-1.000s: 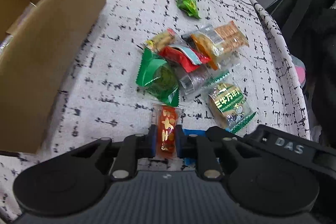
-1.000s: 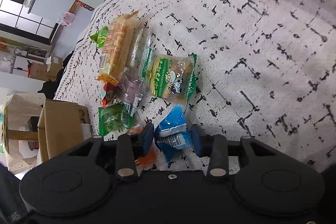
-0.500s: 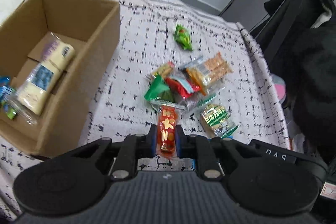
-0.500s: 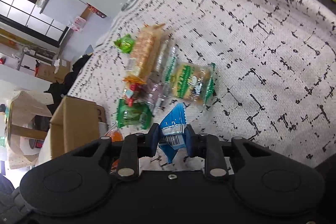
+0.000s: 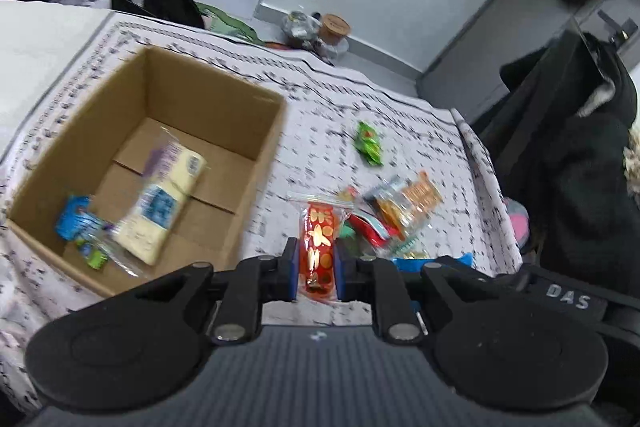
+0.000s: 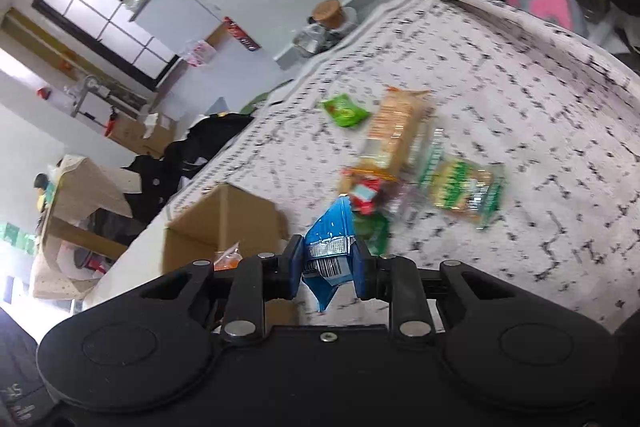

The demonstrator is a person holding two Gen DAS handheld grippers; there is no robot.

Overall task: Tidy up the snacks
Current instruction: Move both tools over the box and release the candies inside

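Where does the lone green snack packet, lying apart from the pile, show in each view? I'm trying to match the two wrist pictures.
Left wrist: the green snack packet lies right of centre, beyond the snack pile.
Right wrist: it lies at upper centre, left of the pile's far end.
Shared landmark: the cardboard box, left of the packet in both.

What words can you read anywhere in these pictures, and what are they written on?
"DAS": white letters on the right gripper's black body, seen in the left wrist view.
Blue snack packet in the right gripper: barcode label, too blurred to read.
Red snack packet in the left gripper: gold pattern, no readable words.
Yellow packets in the cardboard box: print blurred.
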